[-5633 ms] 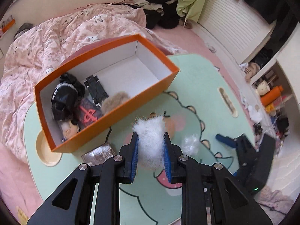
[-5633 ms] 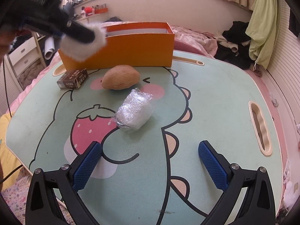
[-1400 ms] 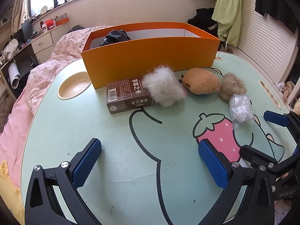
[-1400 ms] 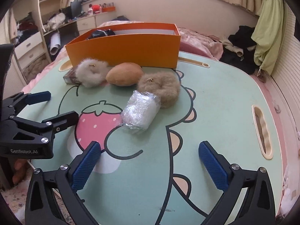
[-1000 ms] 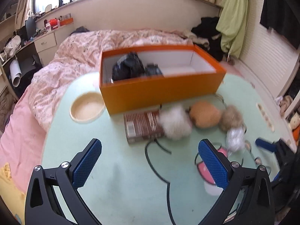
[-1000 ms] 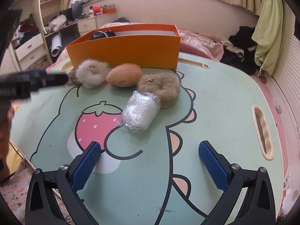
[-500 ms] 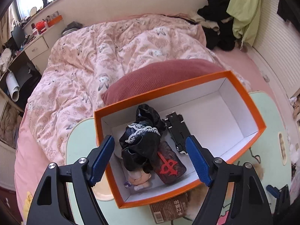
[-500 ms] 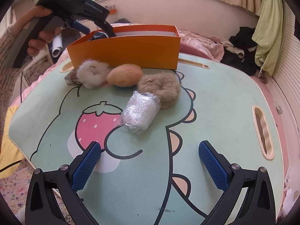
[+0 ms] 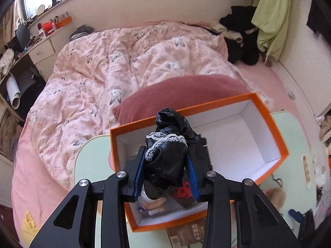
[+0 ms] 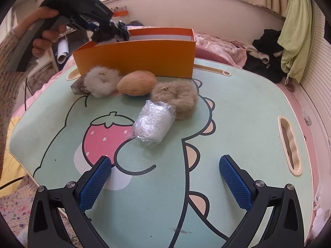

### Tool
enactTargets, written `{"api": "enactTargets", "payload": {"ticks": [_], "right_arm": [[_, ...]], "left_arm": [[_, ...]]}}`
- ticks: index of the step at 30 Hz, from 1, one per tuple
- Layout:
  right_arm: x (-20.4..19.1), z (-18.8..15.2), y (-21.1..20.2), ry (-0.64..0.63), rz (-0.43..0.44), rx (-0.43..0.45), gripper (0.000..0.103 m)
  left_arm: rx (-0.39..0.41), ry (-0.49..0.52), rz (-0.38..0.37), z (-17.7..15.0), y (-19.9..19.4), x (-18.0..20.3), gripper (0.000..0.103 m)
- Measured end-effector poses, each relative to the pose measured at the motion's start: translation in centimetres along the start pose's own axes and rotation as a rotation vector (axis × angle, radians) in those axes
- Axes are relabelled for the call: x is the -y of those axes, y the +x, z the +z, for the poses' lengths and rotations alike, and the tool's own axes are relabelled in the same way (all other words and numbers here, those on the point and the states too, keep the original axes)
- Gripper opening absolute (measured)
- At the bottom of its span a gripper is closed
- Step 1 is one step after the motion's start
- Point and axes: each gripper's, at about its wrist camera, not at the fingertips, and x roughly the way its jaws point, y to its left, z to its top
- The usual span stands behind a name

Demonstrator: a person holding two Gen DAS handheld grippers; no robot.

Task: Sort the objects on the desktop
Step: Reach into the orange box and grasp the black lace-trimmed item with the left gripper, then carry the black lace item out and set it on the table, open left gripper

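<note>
My left gripper (image 9: 166, 155) hangs over the left end of the orange box (image 9: 277, 136), its jaws closing with the blue pads against a black lace-trimmed cloth bundle (image 9: 169, 128). The right wrist view shows that bundle (image 10: 115, 31) at the left gripper (image 10: 107, 29), above the box (image 10: 140, 55) rim. My right gripper (image 10: 164, 163) stands open and empty low over the table, near a clear plastic wrap bundle (image 10: 153, 122). A white fluffy scrunchie (image 10: 102, 81), a tan oval plush (image 10: 137, 82) and a brown fluffy scrunchie (image 10: 175, 97) lie before the box.
A small brown carton (image 10: 79, 86) lies behind the white scrunchie. In the box remain a red-marked dark item (image 9: 184, 192), a small doll (image 9: 151, 204) and a black clip (image 9: 203, 150). A pink-quilted bed (image 9: 124, 62) and red pillow (image 9: 182, 91) lie beyond the table.
My left gripper swung from the table front to above the box, and its jaws narrowed around the black bundle, which now stands higher. The right gripper has kept still.
</note>
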Motion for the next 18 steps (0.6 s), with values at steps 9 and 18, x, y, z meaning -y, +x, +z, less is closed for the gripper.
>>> {"api": "enactTargets", "payload": {"ticks": [9,18], "right_arm": [[0.1,0.0,0.0,0.0,0.001,0.0,0.103],[0.1,0.0,0.0,0.0,0.001,0.001,0.103]], "left_arm": [[0.066,0.117,-0.257,-5.7,-7.9,5.0,0.038],[0.039,0.166,-0.222,-11.8,-3.3,7.8,0.053]]}}
